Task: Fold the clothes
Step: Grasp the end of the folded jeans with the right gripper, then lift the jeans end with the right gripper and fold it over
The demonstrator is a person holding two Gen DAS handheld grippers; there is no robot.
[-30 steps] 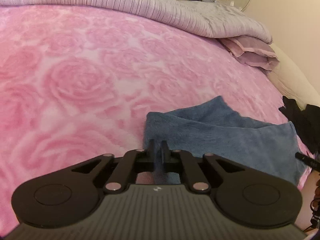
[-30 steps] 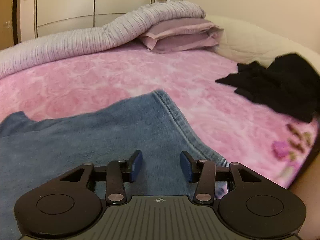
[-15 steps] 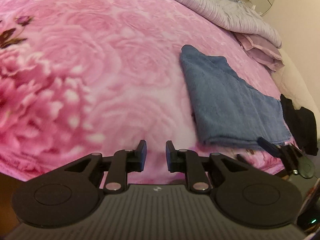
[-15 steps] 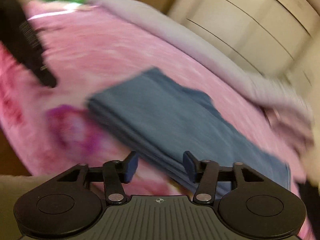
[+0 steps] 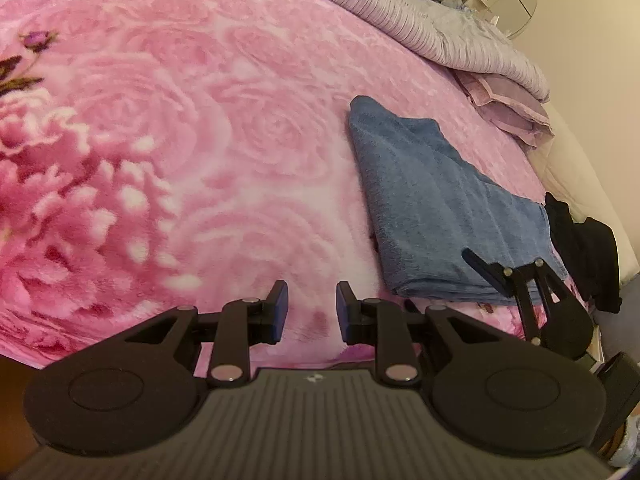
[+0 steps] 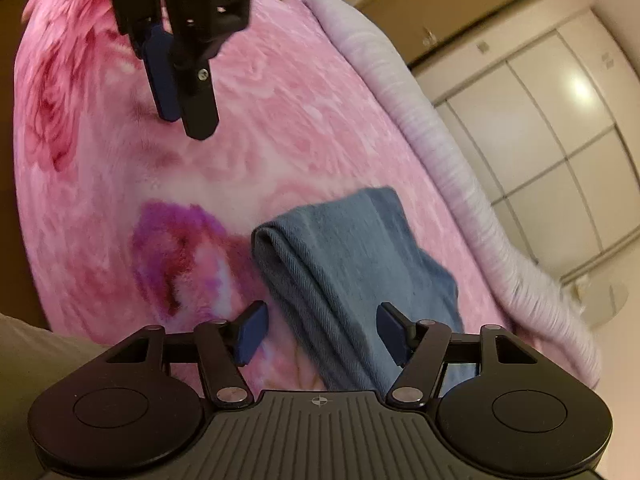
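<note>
Left wrist view showed the left tongs (image 5: 308, 306) over bare pink blanket (image 5: 168, 152), jaws slightly apart after just opening, nothing between them. To their right on the bed lay the folded jeans (image 5: 436, 208), near the edge, with black clothes (image 5: 588, 248) beyond. Rightmost, the right tongs (image 6: 320, 332) gaped wide, having just opened, straddling the jeans' near end without pinching it. For the next fold, I judge, they should bite every layer squarely before lifting, keeping edges aligned.
</note>
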